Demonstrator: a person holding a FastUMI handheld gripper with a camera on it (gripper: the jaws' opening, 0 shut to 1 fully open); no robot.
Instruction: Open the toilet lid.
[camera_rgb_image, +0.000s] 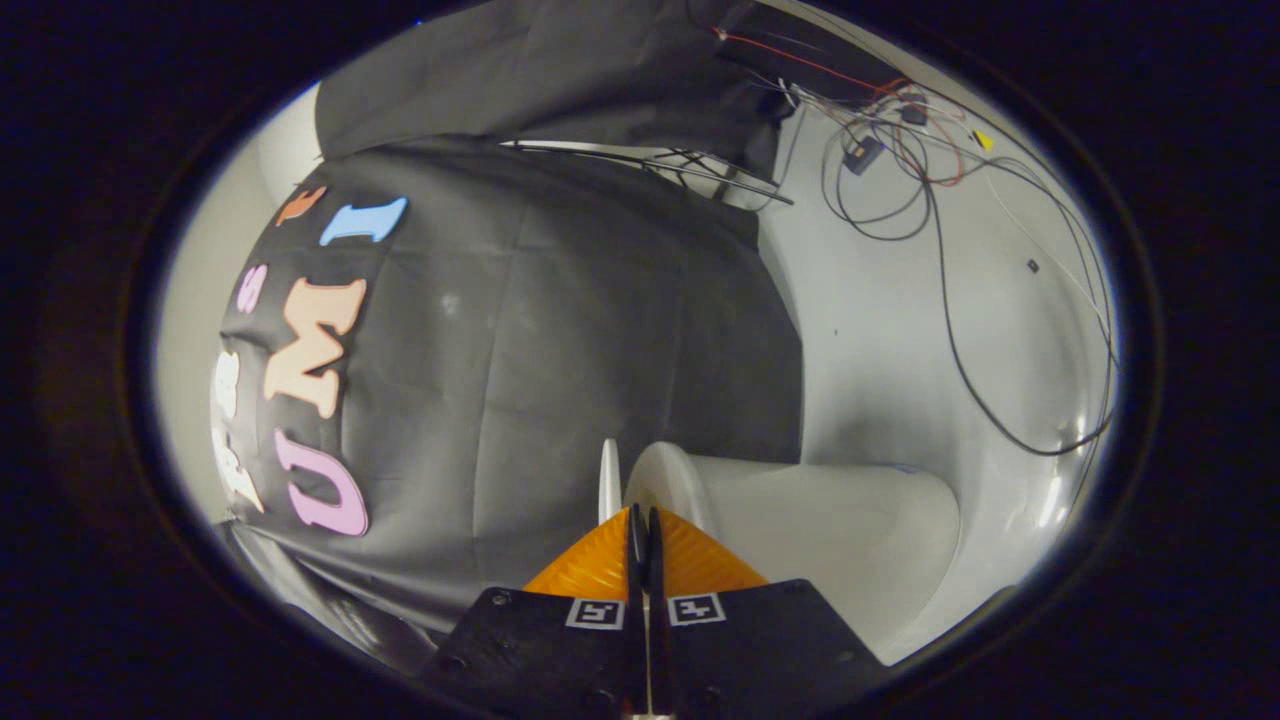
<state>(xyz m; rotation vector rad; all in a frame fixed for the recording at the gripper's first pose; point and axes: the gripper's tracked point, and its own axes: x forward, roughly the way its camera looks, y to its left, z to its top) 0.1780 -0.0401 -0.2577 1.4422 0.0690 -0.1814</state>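
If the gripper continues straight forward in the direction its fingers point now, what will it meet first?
Probably the thin white toilet lid, seen edge-on just ahead of the closed fingers of the gripper, beside the white toilet body. Beyond it hangs the black cloth wall. Depth is unclear.

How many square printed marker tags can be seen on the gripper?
2. One marker tag sits on the gripper's left finger base, the other marker tag on the right one, flanking the closed seam. The toilet lies just beyond the fingertips. Others may be hidden.
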